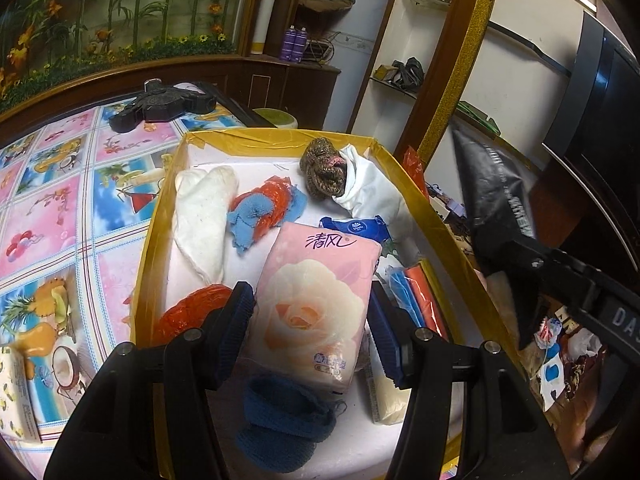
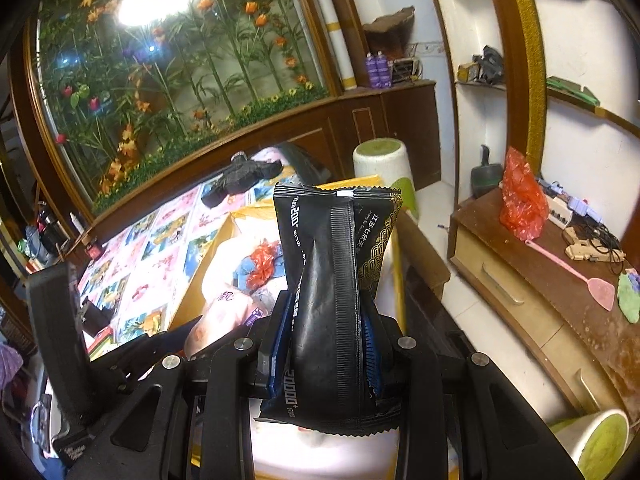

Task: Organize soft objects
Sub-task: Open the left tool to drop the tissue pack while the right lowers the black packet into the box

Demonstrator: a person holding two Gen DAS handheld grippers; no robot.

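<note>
While one pink tissue pack (image 1: 316, 304) apparently fills the box (image 1: 156, 216), one black pouch (image 2: 332, 300) hangs.

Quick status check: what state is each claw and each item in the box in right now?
Left claw: shut on the pink tissue pack, held over the box.
Right claw: shut on the black packet, pinched at its middle.
Yellow box: open, partly filled.
White cloth: rolled, lying in the box.
Blue knit piece: lying at the box's near end.
</note>
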